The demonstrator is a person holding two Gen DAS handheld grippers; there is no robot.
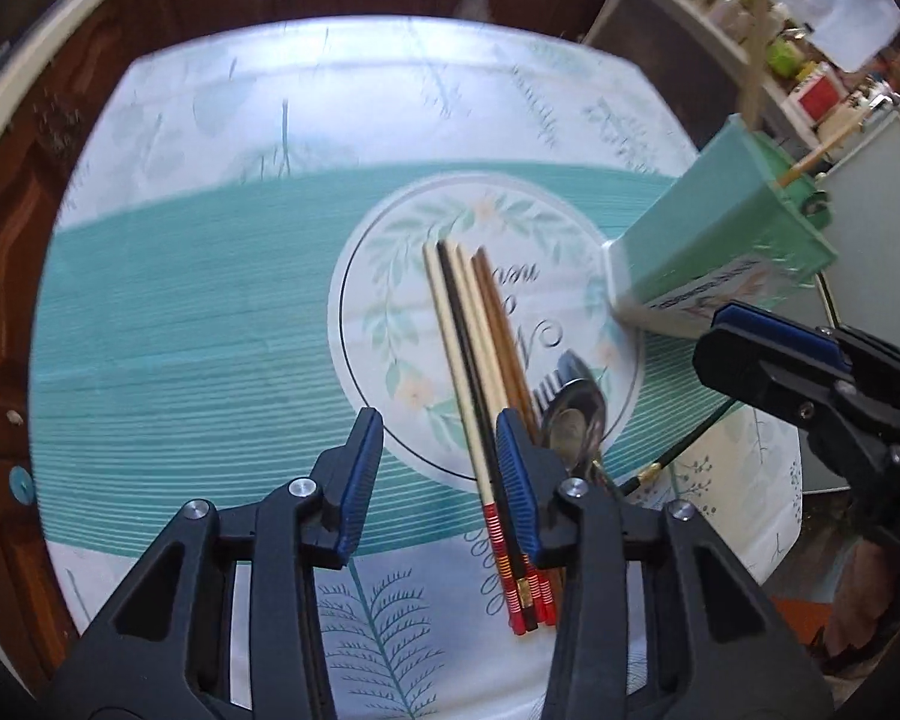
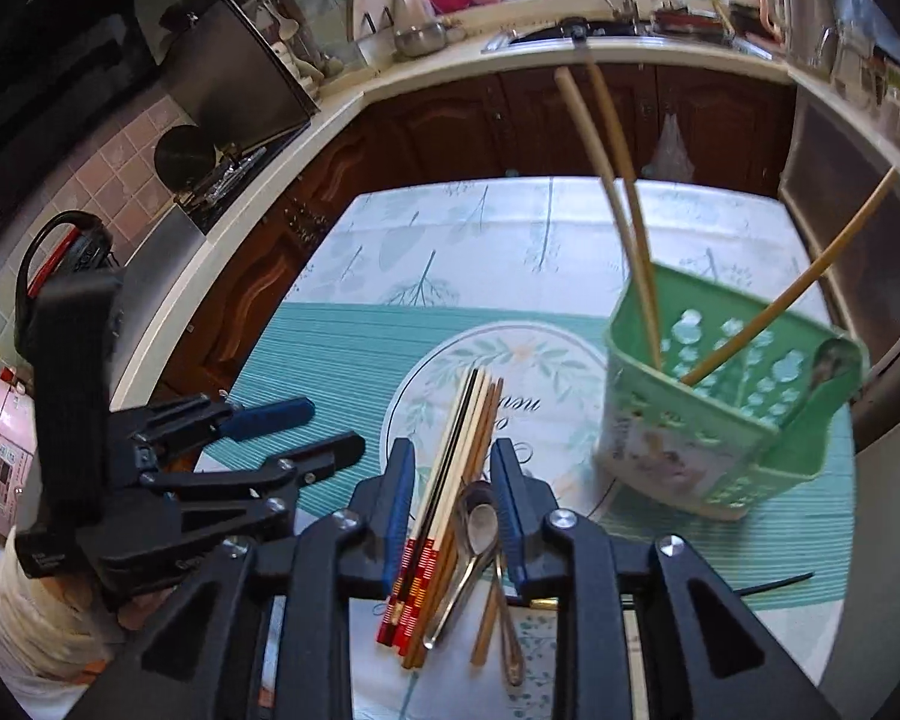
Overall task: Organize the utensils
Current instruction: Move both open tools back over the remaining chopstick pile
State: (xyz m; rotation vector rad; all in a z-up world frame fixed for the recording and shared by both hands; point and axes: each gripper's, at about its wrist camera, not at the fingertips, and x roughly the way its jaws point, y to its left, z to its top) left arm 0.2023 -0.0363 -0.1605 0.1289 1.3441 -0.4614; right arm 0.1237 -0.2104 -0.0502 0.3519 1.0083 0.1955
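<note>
The chopsticks (image 2: 450, 480) lie in a tight bundle at the lower centre of the right wrist view, on the desk (image 2: 330, 372), with a metal spoon (image 2: 480, 531) just beside them. They look light, stiff and smooth, likely to slip or scatter; a hold near the red banded ends seems safest. The green holder (image 2: 732, 396) stands to the right, three sticks already inside. Right tongs (image 2: 453, 492) straddle the bundle, released; left tongs (image 1: 438, 450) gape, grasping nothing.

Both grippers — left (image 1: 440, 468), right (image 2: 453, 501) — tilted downward, jaws apart.
</note>
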